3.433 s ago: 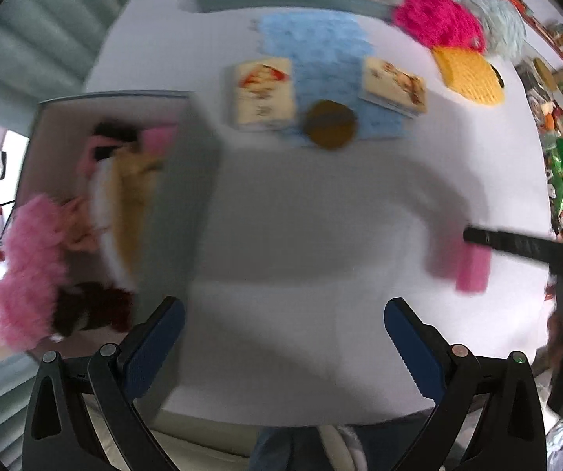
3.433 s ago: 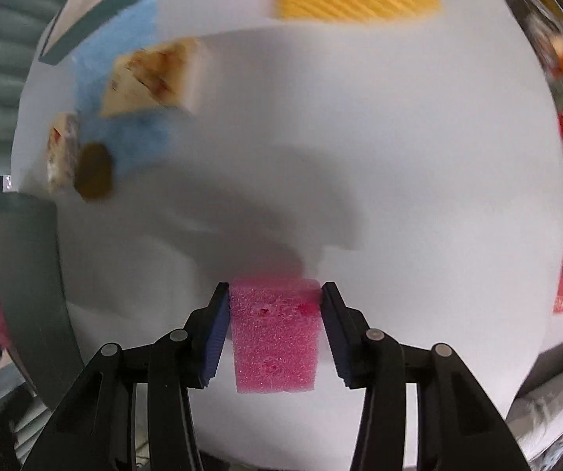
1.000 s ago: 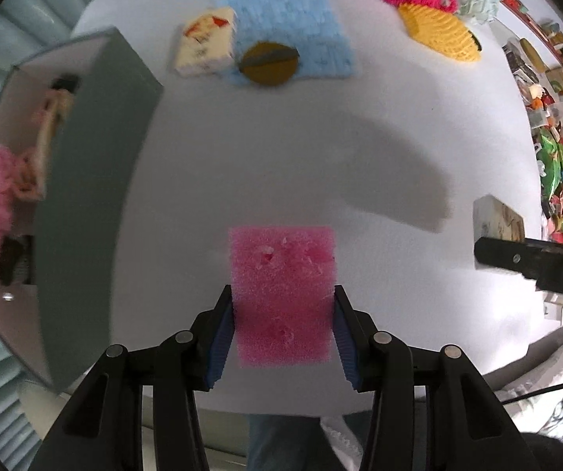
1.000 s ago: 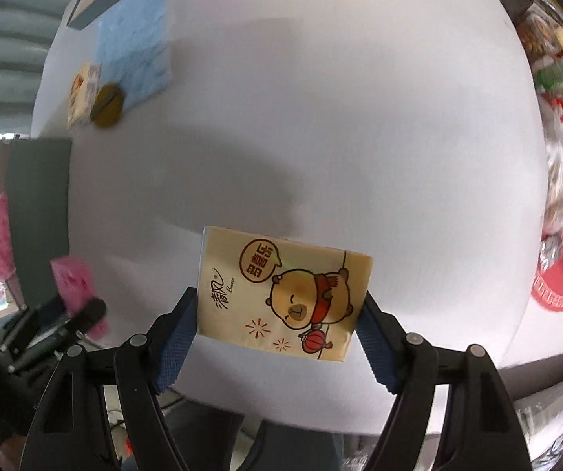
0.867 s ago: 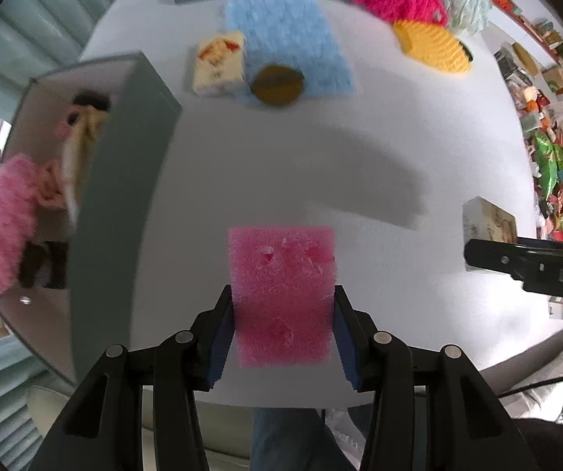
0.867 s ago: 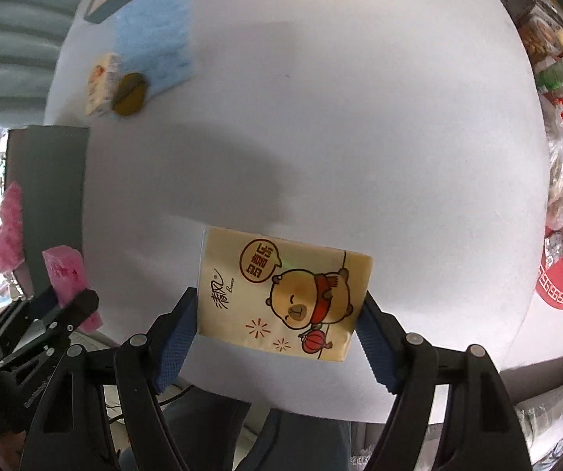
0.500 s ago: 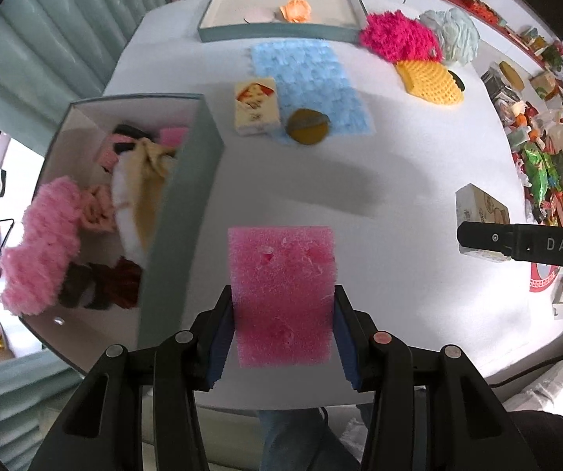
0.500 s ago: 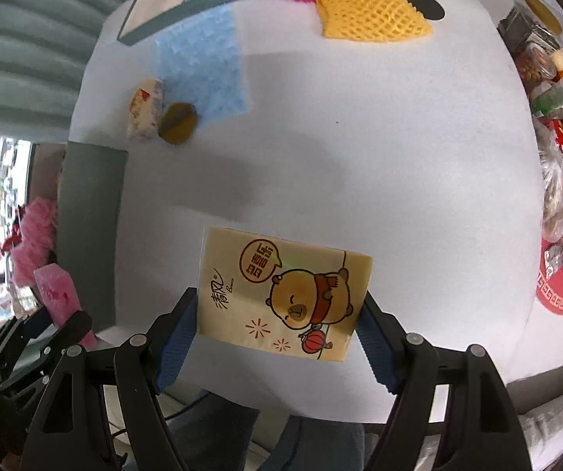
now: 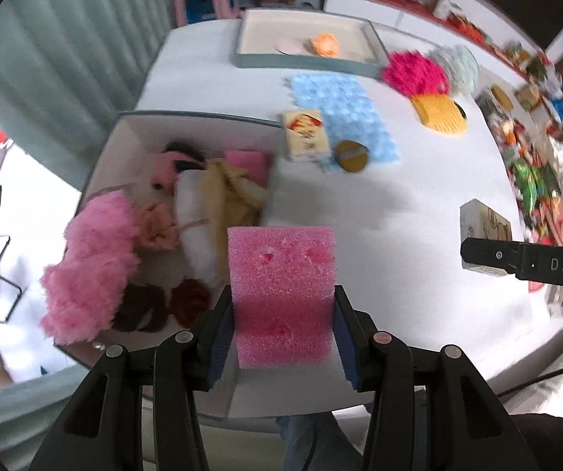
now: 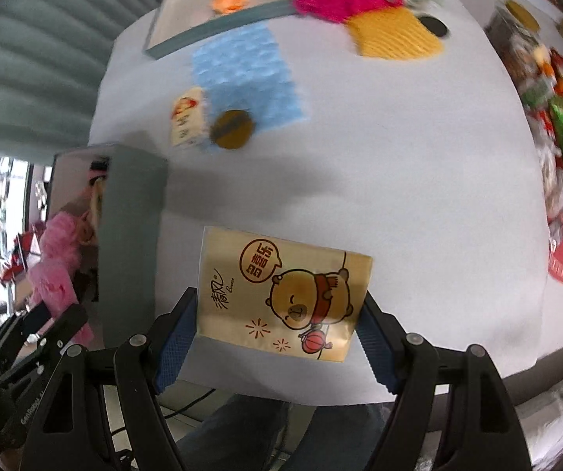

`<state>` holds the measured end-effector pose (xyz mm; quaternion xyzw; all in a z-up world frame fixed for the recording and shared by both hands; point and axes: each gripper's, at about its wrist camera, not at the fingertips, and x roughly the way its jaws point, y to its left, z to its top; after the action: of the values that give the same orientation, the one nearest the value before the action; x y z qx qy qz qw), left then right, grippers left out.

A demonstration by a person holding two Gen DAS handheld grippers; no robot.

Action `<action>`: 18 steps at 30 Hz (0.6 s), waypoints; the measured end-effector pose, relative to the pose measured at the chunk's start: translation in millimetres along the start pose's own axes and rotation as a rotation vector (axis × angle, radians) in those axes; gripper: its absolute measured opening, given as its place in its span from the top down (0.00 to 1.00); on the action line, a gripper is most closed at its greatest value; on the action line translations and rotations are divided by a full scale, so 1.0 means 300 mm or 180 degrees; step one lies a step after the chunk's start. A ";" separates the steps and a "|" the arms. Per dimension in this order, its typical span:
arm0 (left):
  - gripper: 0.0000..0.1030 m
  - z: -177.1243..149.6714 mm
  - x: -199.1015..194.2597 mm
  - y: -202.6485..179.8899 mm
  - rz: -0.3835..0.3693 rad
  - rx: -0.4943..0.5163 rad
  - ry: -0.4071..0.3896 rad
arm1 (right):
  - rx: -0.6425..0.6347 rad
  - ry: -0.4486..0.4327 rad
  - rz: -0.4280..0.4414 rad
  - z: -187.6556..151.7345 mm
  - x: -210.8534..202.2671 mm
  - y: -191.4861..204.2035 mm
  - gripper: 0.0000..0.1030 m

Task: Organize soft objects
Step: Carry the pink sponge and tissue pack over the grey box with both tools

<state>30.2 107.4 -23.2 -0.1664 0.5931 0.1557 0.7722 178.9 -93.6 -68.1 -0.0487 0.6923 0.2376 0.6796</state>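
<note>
Both loads raised: sponge [image 9: 281,286] (boxward), tissues [image 10: 281,294].

pink sponge [image 9: 281,274]: I am gripping open-pored foam, matt and rough, pitted with small torn holes.
tissue pack [image 10: 281,294]: I am holding smooth printed plastic film that is showing a faint sheen.
pads [image 9: 218,329]: my blue pads are looking like ribbed rubber, set on matt black plastic arms.
table [image 9: 419,204]: it is looking matt white and smooth.
grey box [image 9: 187,117]: its walls are looking like matt board, white inside.
pink fluff [image 9: 89,259]: it is reading as shaggy, fuzzy cloth.
blue mat [image 9: 340,117]: it is showing a bumpy, soft texture.
yellow piece [image 10: 395,35]: it is looking like ribbed netted foam.
</note>
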 end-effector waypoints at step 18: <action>0.54 -0.188 -0.033 0.347 0.0253 -0.1087 -0.0109 | -0.1266 0.0072 0.0035 0.038 0.003 0.510 0.23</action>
<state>-66.5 175.3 -34.7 -0.2689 0.5509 0.2874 0.7359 129.5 46.1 -28.2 -0.1809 0.6396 0.3729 0.6474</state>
